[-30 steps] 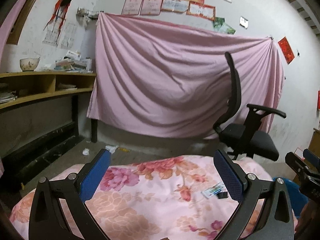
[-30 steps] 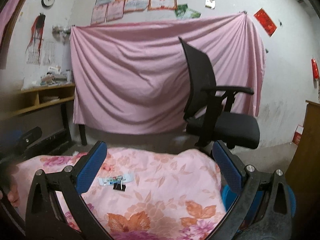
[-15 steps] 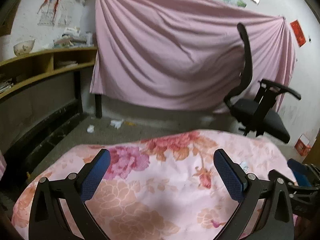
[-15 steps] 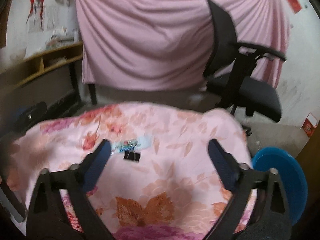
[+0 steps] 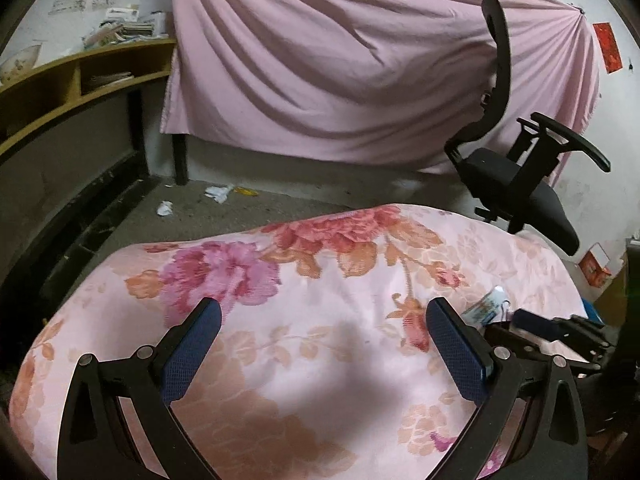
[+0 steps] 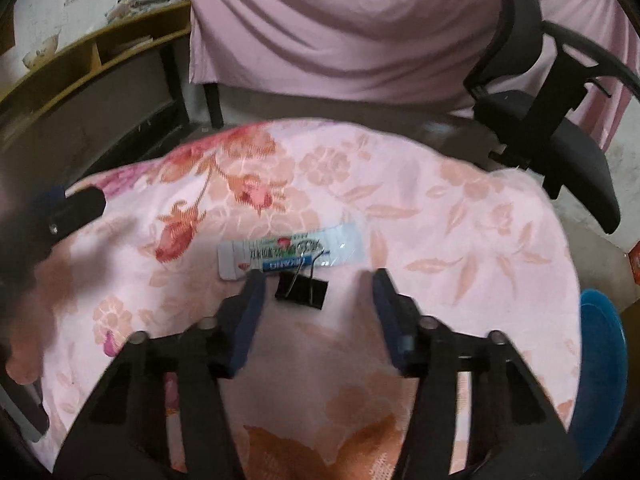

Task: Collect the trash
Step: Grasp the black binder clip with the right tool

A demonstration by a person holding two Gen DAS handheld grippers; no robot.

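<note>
Right hand-held gripper [image 6: 318, 278] lower now, jaws just narrowing yet unclamped, binder clip [image 6: 302, 290] between fingertips.

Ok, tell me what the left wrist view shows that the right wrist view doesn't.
Only the left wrist view shows the crumpled paper scraps on the floor, a red box past the table edge, and the left gripper, open over bare cloth. Only the right wrist view shows the black binder clip in full between the right gripper's fingers, which have just been closing without touching it, plus a blue bin. Both show the floral tablecloth, the wrapper, the office chair and the pink sheet.
</note>
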